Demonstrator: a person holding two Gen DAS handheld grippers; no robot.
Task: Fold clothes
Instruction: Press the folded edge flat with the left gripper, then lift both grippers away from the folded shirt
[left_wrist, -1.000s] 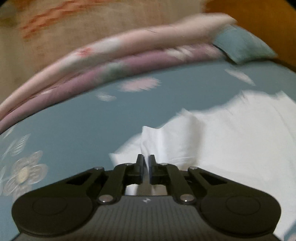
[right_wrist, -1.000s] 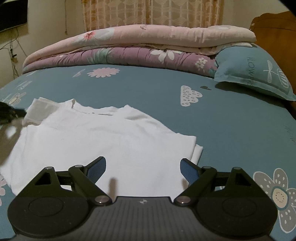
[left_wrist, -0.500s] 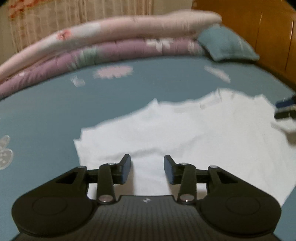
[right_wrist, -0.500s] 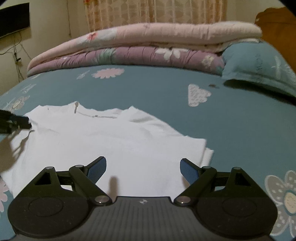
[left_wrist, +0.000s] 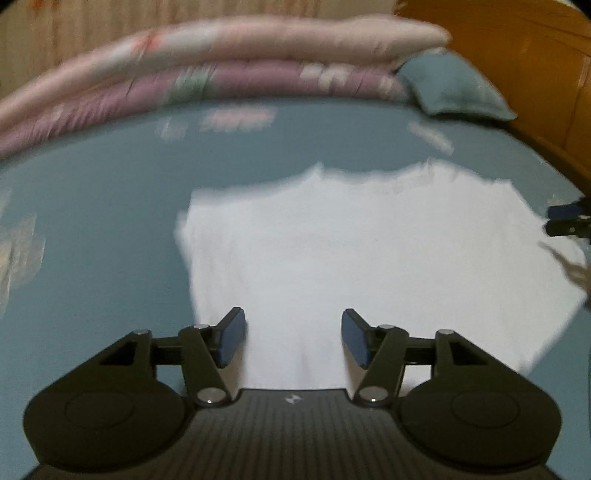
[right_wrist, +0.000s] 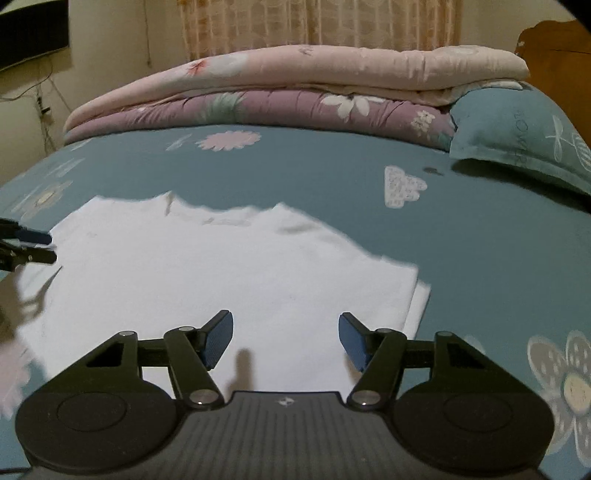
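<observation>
Left gripper (left_wrist: 292, 338): jaws apart and opening, blue pads clear of any cloth, nothing held. The view is motion-blurred. Directly under and ahead of its fingertips lies the white T-shirt (left_wrist: 354, 258).

Right gripper (right_wrist: 285, 341): jaws apart and closing, nothing between the pads, nothing held. The same white T-shirt (right_wrist: 207, 273) lies flat under and ahead of its fingertips, reaching further to the left of the claw than to the right.

White T-shirt: spread on the teal bedsheet (right_wrist: 480, 258), sleeves folded in so that it reads as a rough rectangle. The collar edge is the far edge, away from both claws; the hem is the near edge, partly hidden behind the gripper bodies. In both views it spreads wider from side to side than from hem to collar. A second folded layer shows along its side edge, ahead and to the right of the right gripper. In the right wrist view the left gripper's fingertips (right_wrist: 37, 245) show at the shirt's left edge, whether touching cannot be told.

Further out, beyond the shirt: bare sheet with printed flowers and a cloud. To the far right of the right gripper, a teal pillow (right_wrist: 517, 129). At the far side of the bed, a stack of folded quilts (right_wrist: 295, 88), pink over purple. Behind them, a curtain (right_wrist: 317, 22) and to the right a wooden headboard (left_wrist: 517, 66).
</observation>
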